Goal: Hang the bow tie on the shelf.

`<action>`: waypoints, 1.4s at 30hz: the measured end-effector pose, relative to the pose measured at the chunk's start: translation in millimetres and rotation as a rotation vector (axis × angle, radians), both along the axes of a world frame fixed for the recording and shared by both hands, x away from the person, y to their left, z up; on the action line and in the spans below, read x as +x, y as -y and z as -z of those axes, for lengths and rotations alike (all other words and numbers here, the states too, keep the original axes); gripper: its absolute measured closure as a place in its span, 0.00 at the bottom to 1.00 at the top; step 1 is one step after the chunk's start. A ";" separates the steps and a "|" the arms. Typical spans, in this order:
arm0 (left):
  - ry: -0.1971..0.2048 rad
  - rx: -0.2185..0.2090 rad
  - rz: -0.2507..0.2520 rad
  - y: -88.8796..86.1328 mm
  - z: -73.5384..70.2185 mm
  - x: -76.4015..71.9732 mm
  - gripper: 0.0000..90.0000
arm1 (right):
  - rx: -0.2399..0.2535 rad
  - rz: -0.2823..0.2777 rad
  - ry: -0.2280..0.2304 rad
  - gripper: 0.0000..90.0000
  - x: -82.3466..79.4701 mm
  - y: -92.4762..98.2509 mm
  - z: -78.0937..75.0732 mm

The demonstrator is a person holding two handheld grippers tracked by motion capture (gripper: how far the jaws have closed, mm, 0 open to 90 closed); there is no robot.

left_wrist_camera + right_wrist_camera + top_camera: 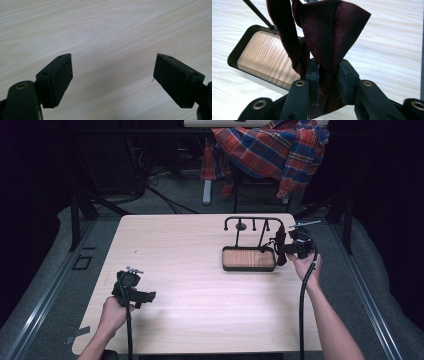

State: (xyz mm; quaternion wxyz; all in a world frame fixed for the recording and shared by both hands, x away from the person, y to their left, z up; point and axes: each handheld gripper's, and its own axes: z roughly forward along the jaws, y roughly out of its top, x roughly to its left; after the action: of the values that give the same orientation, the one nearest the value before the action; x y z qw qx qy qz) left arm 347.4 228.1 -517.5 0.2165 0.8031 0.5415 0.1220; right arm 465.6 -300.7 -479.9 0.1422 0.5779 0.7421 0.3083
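Observation:
A dark maroon satin bow tie (329, 30) stands up between my right gripper's (328, 75) jaws, which are shut on its centre knot. In the high view this right gripper (283, 249) holds the bow tie (280, 240) at the right end of a black hook stand (252, 219). The stand's wooden tray base (248, 258) lies just to the left, and it also shows in the right gripper view as the tray base (262, 55). My left gripper (145, 296) hovers low over the table's front left. Its jaws (113, 72) are wide open over bare wood.
The light wooden table (200, 285) has open surface between the two hands. A plaid cloth (272, 147) hangs over a chair behind the table. Black frame legs and cables stand on the floor at the back left.

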 end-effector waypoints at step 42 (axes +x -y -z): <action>0.002 -0.002 0.003 0.0 -0.5 -0.4 0.18 | -0.104 -0.096 0.071 0.31 -30.4 3.4 -33.6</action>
State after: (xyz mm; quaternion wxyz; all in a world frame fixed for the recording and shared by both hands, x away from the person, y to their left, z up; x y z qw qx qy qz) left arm 347.1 228.2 -517.0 0.2182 0.8036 0.5401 0.1219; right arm 435.2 -304.1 -446.3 0.1831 0.5222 0.7785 0.2962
